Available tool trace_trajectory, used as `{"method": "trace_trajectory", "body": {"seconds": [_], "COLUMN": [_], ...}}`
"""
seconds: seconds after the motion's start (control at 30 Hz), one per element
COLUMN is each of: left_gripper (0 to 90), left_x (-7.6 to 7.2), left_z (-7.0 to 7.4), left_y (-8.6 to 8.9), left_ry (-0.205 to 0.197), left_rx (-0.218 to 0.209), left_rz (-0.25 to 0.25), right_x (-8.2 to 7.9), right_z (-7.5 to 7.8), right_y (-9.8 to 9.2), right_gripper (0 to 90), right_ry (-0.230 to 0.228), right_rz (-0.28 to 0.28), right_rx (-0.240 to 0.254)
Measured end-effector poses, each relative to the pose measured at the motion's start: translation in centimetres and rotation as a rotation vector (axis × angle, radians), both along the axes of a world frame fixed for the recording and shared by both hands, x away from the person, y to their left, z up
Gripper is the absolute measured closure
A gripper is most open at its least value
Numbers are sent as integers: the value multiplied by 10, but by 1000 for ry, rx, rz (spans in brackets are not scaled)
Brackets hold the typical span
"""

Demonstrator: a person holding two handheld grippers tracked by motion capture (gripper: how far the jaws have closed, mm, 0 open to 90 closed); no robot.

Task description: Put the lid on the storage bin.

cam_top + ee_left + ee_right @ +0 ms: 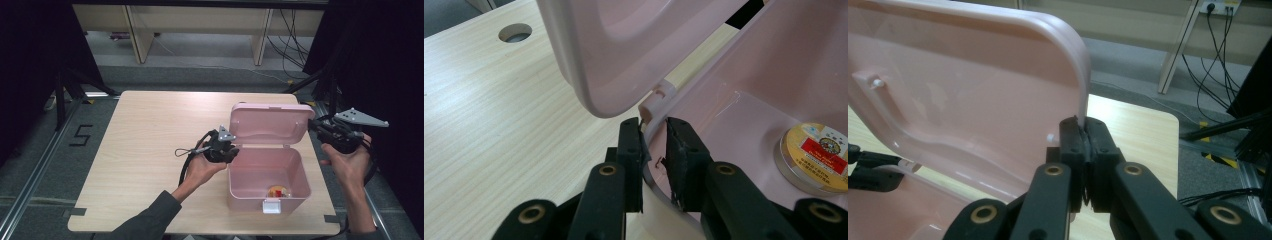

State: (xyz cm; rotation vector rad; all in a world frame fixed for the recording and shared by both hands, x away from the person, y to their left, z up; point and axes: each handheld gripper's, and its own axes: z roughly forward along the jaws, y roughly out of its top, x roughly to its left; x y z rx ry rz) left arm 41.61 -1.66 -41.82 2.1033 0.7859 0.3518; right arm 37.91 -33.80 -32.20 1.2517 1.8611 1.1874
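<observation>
On our wooden table (pixel 150 140) we see a pink box (pixel 265 175): left gripper (pixel 654 150) clamps its wall, right gripper (pixel 1084 135) pinches the raised lid (pixel 973 100).

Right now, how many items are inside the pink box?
1: a round tin with a yellow and red label, lying on the floor of the box near its front wall. Others may be hidden behind that wall.

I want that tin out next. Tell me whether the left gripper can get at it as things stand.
Probably yes, once freed: the left gripper straddles the box wall, the lid stands open, and the tin lies uncovered.
</observation>
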Motion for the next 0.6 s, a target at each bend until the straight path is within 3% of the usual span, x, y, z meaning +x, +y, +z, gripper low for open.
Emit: {"method": "trace_trajectory", "body": {"seconds": [0.13,0.2,0.23,0.37,0.47,0.53,0.6], "left_gripper": [767,767,767,766,765,751,732], "left_x": [-1,-1,-1,-1,-2,-4,-5], "left_z": [-1,-1,-1,-2,-4,-4,-1], "left_y": [0,0,0,1,3,6,14], "left_ry": [-9,-17,-16,-13,-21,-25,-21], "left_rx": [-11,-2,-6,-12,-44,-76,-105], "left_rz": [4,3,4,3,6,14,18], "right_x": [-6,-9,-9,-16,-18,-19,-21], "right_z": [-3,-3,-4,-5,-5,-6,-7], "right_y": [-2,-1,-2,-1,-1,-2,-1], "right_gripper": [884,884,884,884,883,883,883], "right_ry": [-30,-16,-36,-40,-28,-45,-42], "right_rz": [-1,-4,9,3,0,11,2], "right_rx": [-3,6,-18,-23,-1,-28,-13]}}
